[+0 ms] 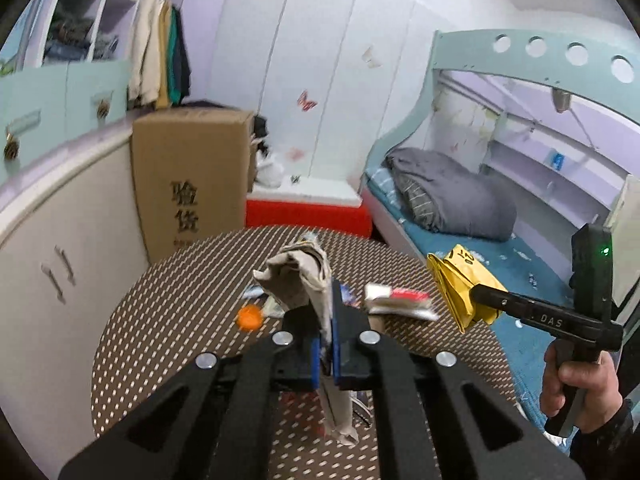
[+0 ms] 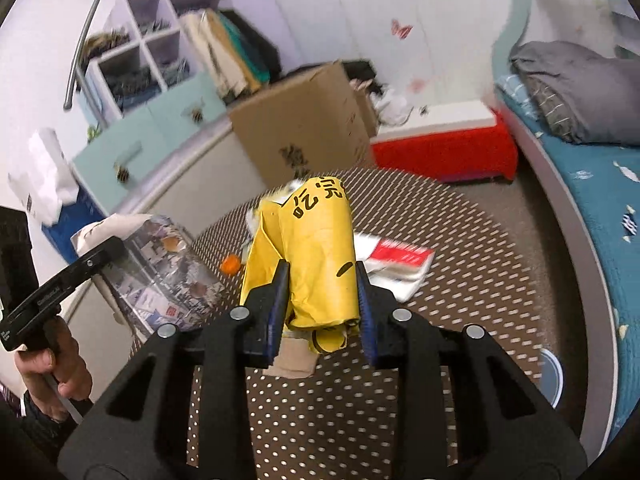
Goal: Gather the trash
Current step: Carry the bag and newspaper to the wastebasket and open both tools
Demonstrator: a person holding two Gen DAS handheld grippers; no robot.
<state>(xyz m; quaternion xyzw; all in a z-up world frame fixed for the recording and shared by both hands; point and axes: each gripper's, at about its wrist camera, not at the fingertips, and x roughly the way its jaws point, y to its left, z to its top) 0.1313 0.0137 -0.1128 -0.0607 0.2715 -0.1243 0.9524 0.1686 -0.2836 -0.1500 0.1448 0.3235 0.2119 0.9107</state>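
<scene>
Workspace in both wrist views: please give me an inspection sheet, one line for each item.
Surface: round table with brown dotted cover.
Job's things: folded newspaper in left tool; yellow paper in right tool, both lifted.
Clutter: red-and-white package, small orange object and paper scraps on the table.
Grippers: left tool shut on the newspaper; right tool shut on the yellow paper.
Cables: nothing seen.
Surroundings: cardboard box, red-and-white box, bunk bed, white wardrobe.

Dotted brown table (image 1: 168, 320) — orange ball (image 1: 249, 317), red-white packet (image 1: 400, 300), paper scraps.
</scene>
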